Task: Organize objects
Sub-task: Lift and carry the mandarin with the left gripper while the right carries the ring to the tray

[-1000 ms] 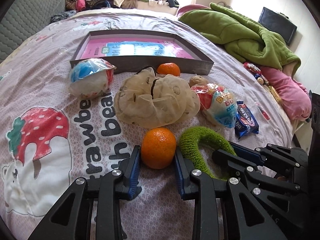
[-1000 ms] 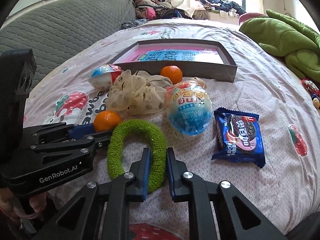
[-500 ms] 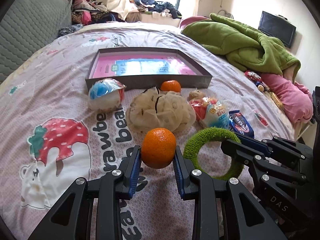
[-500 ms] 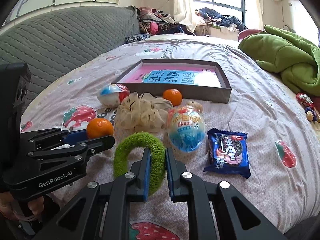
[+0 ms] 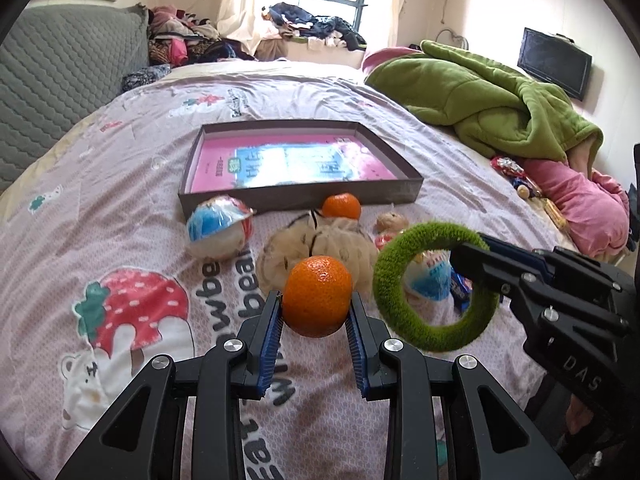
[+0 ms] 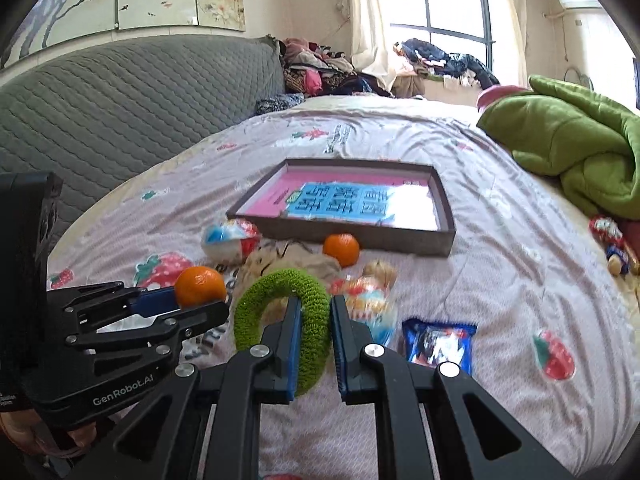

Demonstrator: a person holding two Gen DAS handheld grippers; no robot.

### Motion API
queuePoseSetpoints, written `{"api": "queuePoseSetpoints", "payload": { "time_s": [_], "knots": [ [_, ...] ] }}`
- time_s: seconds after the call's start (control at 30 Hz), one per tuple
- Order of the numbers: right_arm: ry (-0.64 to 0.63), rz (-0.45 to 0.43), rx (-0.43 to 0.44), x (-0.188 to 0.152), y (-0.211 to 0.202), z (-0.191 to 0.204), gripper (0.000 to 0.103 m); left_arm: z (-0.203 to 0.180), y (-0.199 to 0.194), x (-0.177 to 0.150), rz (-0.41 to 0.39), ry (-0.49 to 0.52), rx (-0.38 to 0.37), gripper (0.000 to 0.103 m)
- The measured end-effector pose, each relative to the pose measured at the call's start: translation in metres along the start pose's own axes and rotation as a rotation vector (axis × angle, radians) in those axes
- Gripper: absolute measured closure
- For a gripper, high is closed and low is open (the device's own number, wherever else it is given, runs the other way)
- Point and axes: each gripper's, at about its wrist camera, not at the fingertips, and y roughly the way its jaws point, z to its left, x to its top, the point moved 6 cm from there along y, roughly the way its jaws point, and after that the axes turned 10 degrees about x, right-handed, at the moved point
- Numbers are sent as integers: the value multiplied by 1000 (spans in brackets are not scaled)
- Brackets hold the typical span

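The left tool [image 5: 316,312] is clenched on a tangerine [image 5: 317,297], which sits squeezed between its two blue-padded fingers [image 5: 270,336] right at their tips and is lifted clear of the bed [image 5: 120,200]; from the right wrist view the same fruit [image 6: 200,286] shows at the end of the left tool [image 6: 188,300], above the strawberry-print cover. The right tool [image 6: 315,340] is clamped on a green fuzzy ring [image 6: 280,304], pinching one side of the loop between its fingers while the rest of the ring arcs out to the left of the tool; in the left wrist view the ring [image 5: 432,284] hangs in the air off the right tool's tip [image 5: 472,256], just beside the held tangerine. Farther ahead on the bed lies a shallow dark box [image 5: 300,200] with a pink and blue sheet inside. Just in front of its near wall rest a second tangerine [image 5: 341,206], a cream scrunchie [image 5: 320,248], and a wrapped ball-shaped snack [image 5: 218,228]. Another wrapped snack [image 6: 370,304] lies just beyond the right tool's fingers, and a blue cookie packet [image 6: 438,344] lies to its right. A green blanket [image 5: 480,96] is heaped at the far right side of the bed.
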Motion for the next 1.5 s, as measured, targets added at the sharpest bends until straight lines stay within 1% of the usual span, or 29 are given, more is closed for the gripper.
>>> {"api": "queuePoseSetpoints", "payload": {
  "time_s": [0.3,0.63,0.97,1.23,1.5],
  "knots": [
    [-36,-47,-5,36,7,-6,88,13,8,27,-18,-24,33,71],
    [-49,-99,-23,76,19,-29,88,27,23,73,-60,-52,58,71],
    [-66,-97,-40,97,39,-50,88,28,51,108,-67,-45,82,71],
    [-77,-107,-81,113,51,-75,88,31,79,124,-45,-37,93,71],
    [-57,-81,-105,122,72,-100,88,41,107,136,-20,-49,120,71]
  ]
}}
